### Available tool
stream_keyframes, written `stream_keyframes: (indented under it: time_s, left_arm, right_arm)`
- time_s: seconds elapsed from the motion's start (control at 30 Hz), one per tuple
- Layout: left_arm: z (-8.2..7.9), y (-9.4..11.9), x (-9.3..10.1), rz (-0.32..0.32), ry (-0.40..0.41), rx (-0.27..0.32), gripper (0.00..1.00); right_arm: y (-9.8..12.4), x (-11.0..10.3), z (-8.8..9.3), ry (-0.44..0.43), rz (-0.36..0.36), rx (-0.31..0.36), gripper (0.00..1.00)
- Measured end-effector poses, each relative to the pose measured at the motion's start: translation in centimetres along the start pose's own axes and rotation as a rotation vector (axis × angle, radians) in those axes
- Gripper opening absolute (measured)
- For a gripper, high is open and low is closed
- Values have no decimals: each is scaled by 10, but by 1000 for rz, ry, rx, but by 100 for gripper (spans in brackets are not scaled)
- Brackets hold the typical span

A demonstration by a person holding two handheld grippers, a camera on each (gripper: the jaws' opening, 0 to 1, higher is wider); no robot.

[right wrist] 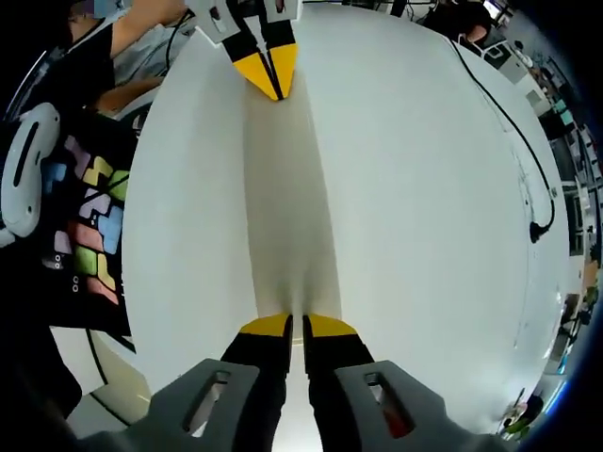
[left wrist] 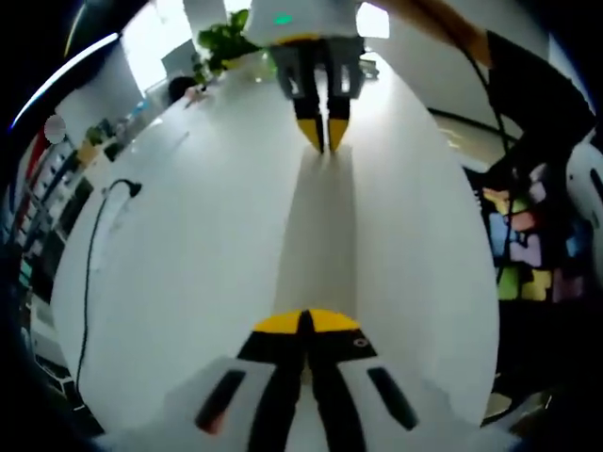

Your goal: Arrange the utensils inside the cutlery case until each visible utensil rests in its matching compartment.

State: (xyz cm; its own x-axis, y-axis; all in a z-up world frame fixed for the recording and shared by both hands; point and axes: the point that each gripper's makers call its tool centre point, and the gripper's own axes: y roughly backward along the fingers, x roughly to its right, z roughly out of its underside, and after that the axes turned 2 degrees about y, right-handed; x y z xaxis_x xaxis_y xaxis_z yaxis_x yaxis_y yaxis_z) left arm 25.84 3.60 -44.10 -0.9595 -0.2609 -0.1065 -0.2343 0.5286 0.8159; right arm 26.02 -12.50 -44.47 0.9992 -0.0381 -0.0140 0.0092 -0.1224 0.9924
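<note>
My left gripper (left wrist: 306,322) rises from the bottom of the left gripper view with its yellow-tipped jaws shut, low over a white table (left wrist: 207,235). My right gripper (left wrist: 323,139) faces it from the far side, also shut. In the right gripper view the right gripper (right wrist: 297,326) stands shut at the bottom and the left gripper (right wrist: 271,87) is shut at the top. A faint greyish strip (right wrist: 287,207) runs along the tabletop between the two pairs of tips; I cannot tell whether it is a shadow or a sheet. I cannot make out any utensil or cutlery case.
A black cable (left wrist: 94,235) lies on the table and also curves along it (right wrist: 516,141) in the right gripper view. A person in a dark top with coloured patches (right wrist: 89,231) stands at the table's edge (left wrist: 523,254). A green plant (left wrist: 224,40) stands at the far end.
</note>
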Motion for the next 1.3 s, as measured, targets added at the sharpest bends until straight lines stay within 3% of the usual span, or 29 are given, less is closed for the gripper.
stream_keyframes:
  time_s: [0.2, 0.5, 0.67, 0.8, 0.87, 0.9, 1.0, 1.07, 1.13, 1.2, 1.3]
  left_arm:
    - [0, -1, 2, 8, -15, -53, 0]
    - [0, -1, 5, -23, -66, -107, 0]
    - [2, 2, 2, -12, -36, -55, 0]
    - [0, 3, 5, -35, -107, 3, 1]
    - [-13, 5, 0, -77, -112, 102, 22]
    - [-17, 8, 4, -65, -182, 139, 35]
    - [-9, 11, 13, -20, -150, 76, 37]
    - [-4, 9, 14, -15, -156, 12, 42]
    - [-3, 4, 17, -3, -164, -13, 45]
    - [7, 4, 28, 64, -162, -85, 54]
    - [11, 1, 22, 39, -195, -147, 64]
  right_arm:
    - [-2, -1, -4, 28, 14, -32, 3]
    - [-3, -1, -4, -17, 44, 13, 1]
    - [-2, 0, -5, -50, 41, 105, 1]
    - [0, 0, -6, -57, 51, 238, 2]
    - [2, 0, -5, -56, 56, 303, 15]
    - [3, -1, -1, -47, 62, 294, 19]
    - [3, -2, 0, -49, 75, 304, 32]
    - [2, -4, 0, -4, 79, 275, 42]
    - [2, -8, -4, 69, 85, 257, 51]
    - [1, -13, -7, 98, 80, 239, 59]
    - [-3, -14, -15, 122, 77, 227, 64]
